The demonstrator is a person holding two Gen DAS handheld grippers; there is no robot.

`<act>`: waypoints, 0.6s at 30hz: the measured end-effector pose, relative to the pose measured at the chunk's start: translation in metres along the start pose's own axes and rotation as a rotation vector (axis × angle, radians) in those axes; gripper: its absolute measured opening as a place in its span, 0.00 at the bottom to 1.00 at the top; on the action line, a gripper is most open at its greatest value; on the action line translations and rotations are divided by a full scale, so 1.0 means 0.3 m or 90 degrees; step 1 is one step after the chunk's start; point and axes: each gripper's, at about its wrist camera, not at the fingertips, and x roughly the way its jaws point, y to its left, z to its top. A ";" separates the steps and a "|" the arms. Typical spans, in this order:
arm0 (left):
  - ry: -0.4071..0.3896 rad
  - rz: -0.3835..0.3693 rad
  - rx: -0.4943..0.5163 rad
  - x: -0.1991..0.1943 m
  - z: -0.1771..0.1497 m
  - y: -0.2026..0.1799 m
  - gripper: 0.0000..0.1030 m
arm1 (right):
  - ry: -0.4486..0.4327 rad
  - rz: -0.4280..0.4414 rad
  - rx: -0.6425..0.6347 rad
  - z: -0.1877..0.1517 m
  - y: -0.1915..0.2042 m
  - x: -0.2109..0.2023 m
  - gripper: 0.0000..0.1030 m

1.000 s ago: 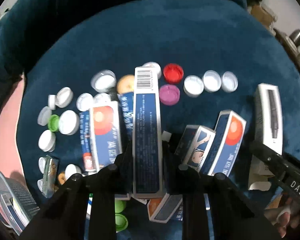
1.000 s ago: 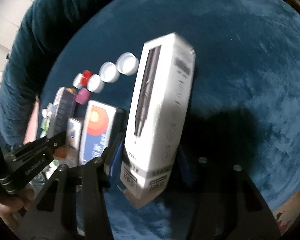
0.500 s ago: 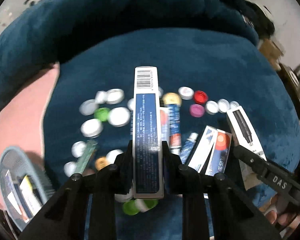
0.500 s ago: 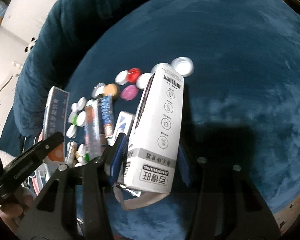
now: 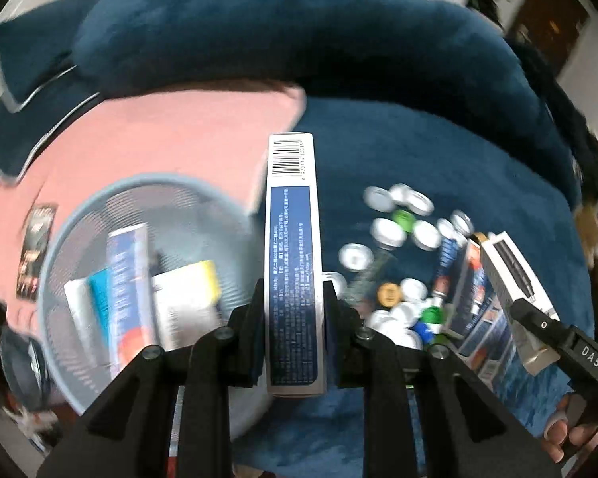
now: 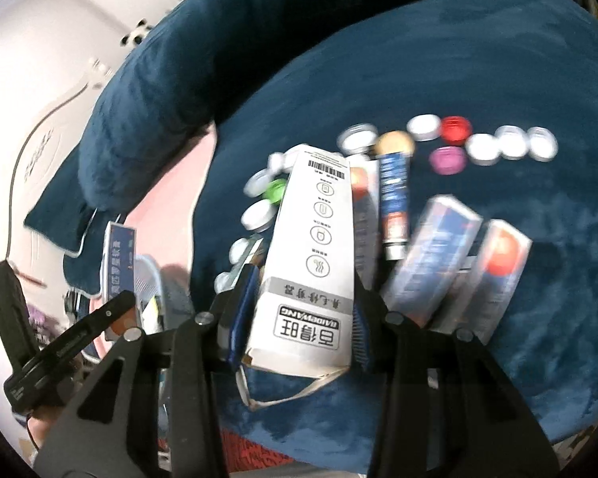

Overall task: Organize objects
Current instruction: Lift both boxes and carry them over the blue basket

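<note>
A long dark-blue box (image 5: 293, 239) with a barcode at its far end stands upright in my left gripper (image 5: 293, 306), which is shut on it. It hangs beside the right rim of a pale blue mesh basket (image 5: 79, 215) that holds several boxes. My right gripper (image 6: 299, 302) grips a white box (image 6: 319, 239) with black print, and its jaws are closing on it, the pads against both sides. The box's bottom flap hangs loose. In the left wrist view the white box (image 5: 510, 275) shows at the right in that gripper (image 5: 546, 330).
Several bottle caps (image 6: 482, 147) and toothpaste boxes (image 6: 498, 271) lie on the dark blue cushion (image 6: 498, 59). A pink cloth (image 5: 159, 131) lies under the basket, to the left of the caps (image 5: 386, 231). A person's fingers show at the lower right.
Both grippers swung left and rose with their boxes. The basket and pink cloth came into the left wrist view. The white box now shows its barcode end.
</note>
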 end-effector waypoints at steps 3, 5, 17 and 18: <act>-0.018 0.013 -0.056 -0.035 -0.028 0.134 0.23 | 0.019 0.010 -0.026 -0.022 0.119 0.071 0.42; -0.030 0.020 -0.100 -0.051 -0.042 0.229 0.23 | 0.036 0.023 -0.052 -0.054 0.186 0.091 0.42; -0.011 0.090 -0.187 -0.034 -0.097 0.478 0.38 | 0.123 0.131 -0.292 -0.285 0.668 0.291 0.47; 0.003 0.097 -0.180 -0.017 -0.095 0.475 0.51 | 0.141 0.152 -0.305 -0.297 0.688 0.313 0.62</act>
